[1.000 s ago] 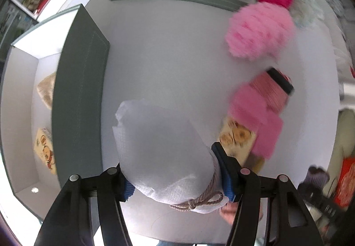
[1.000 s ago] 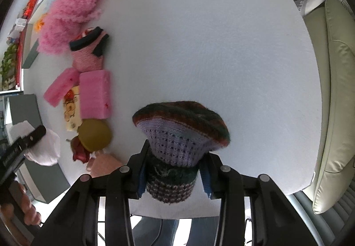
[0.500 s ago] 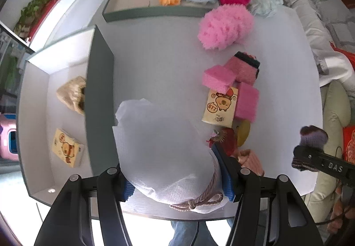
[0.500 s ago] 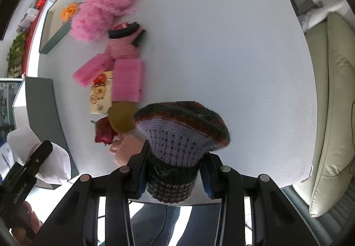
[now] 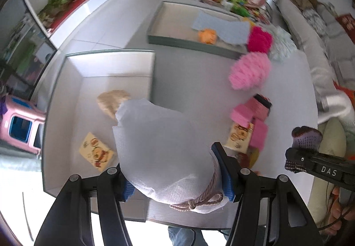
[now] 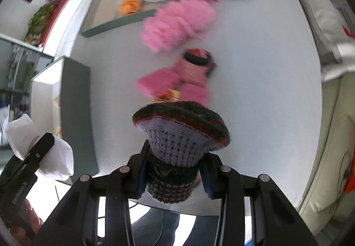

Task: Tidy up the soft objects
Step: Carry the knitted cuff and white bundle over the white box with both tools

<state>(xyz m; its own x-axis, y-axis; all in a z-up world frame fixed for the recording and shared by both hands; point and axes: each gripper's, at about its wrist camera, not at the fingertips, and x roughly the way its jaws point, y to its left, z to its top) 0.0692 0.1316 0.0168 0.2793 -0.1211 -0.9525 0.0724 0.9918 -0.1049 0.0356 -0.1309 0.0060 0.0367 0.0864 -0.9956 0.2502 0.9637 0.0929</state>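
While the left hand-held gripper (image 5: 177,170) pinches a white drawstring pouch (image 5: 159,148) between its blue pads, the pouch hangs above the near edge of a grey open box (image 5: 66,95), partly over the box's inner wall. A pale twisted cord (image 5: 199,199) is knotted round the pouch's neck, just beside the gripper's right pad. Inside the box lie a beige fuzzy bundle (image 5: 111,101), at the far side of the pouch, and a printed cartoon packet (image 5: 96,151), on the box floor to the left of the pouch.

To the right of the box, on the white bench (image 5: 195,81), a row of soft things runs away from the camera: pink sponge blocks (image 5: 241,113) beside a second cartoon packet (image 5: 239,137), then a fluffy pink pompom (image 5: 250,70), then a darker magenta pompom (image 5: 258,38). Beyond the box sits a shallow grey tray (image 5: 188,43) holding an orange crocheted flower (image 5: 207,35) and a pale blue cloth (image 5: 224,27).

The right hand-held gripper (image 6: 174,170) is clamped on a knitted hat (image 6: 179,135), lilac in the middle with dark striped bands. It is held above the bench, well to the right of the box, with the pink sponges behind it. Motion blur smears the far objects in both views.
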